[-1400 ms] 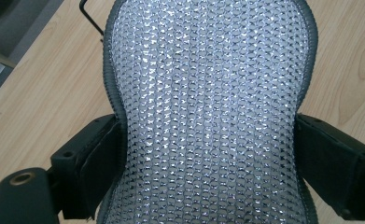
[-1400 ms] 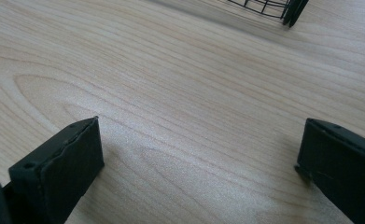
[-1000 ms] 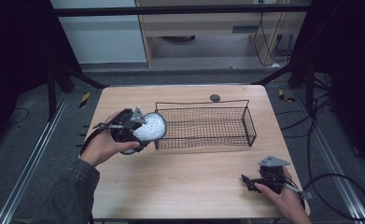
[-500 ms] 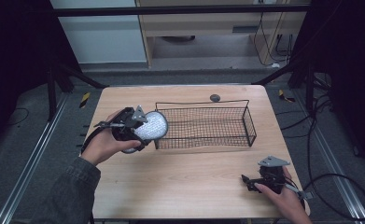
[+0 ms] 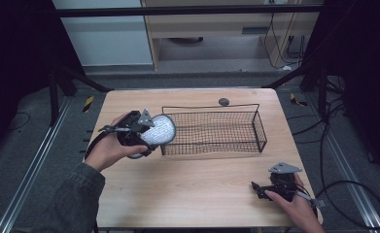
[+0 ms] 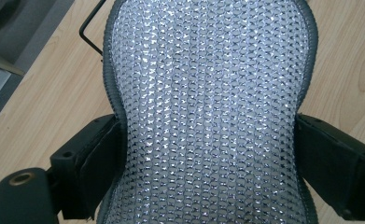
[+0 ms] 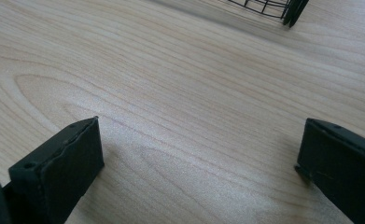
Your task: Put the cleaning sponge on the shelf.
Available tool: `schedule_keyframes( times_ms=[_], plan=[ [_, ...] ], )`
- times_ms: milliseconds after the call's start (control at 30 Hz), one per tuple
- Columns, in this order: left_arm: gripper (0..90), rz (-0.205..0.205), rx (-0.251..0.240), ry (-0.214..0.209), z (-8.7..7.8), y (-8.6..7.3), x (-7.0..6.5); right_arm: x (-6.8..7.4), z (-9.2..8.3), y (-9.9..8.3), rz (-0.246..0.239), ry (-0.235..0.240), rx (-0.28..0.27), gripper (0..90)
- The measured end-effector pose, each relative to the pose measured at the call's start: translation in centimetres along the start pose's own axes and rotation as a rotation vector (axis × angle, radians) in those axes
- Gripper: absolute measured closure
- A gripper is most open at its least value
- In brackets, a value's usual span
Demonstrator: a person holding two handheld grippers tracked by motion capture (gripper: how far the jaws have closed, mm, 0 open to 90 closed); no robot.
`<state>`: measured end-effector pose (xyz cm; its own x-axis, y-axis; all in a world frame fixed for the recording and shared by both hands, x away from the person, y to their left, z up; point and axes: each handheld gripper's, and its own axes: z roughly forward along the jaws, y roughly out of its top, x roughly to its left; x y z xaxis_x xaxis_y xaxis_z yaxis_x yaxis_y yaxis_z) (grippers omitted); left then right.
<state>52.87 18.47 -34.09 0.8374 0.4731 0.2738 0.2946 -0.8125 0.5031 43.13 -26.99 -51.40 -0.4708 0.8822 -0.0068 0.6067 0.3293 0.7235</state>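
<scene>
One silver mesh pad, round in the high view with a grey bound edge and a glittering woven face, is held above the worktop at the left end of the wire basket. The pad overlaps the basket's left wall in the high view; whether it touches the wire cannot be told. In the left gripper view the pad is pinched at its waist between the two black jaws, one on each side.

The left claw is clamped on the pad, held by the person's left hand.

One black wire basket stands on the far half of the worktop. One small dark round object lies just beyond its far rim.

The right claw rests low at the near right corner of the worktop, well apart from the basket. In the right gripper view its jaws stand wide apart over bare wood, with one basket corner at the top edge.
</scene>
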Motion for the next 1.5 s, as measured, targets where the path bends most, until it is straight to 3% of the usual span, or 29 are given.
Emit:
schedule_keyframes(
  times_ms=[833, 1167, 1500],
  plan=[
    [10.8, 0.056, 0.028, 0.007, 0.4, 3.9, 1.4, 0.0, 0.0, 0.0, 0.000, -0.001, 0.001, 0.4],
    [12.0, 0.091, 0.046, -0.004, 2.1, 6.3, 2.0, 0.0, 0.0, 0.0, 0.000, -0.002, 0.001, 0.4],
    [12.6, 0.143, 0.077, -0.014, 4.0, 8.4, 1.9, 0.0, 0.0, 0.0, -0.003, 0.000, 0.000, 0.4]
  ],
)
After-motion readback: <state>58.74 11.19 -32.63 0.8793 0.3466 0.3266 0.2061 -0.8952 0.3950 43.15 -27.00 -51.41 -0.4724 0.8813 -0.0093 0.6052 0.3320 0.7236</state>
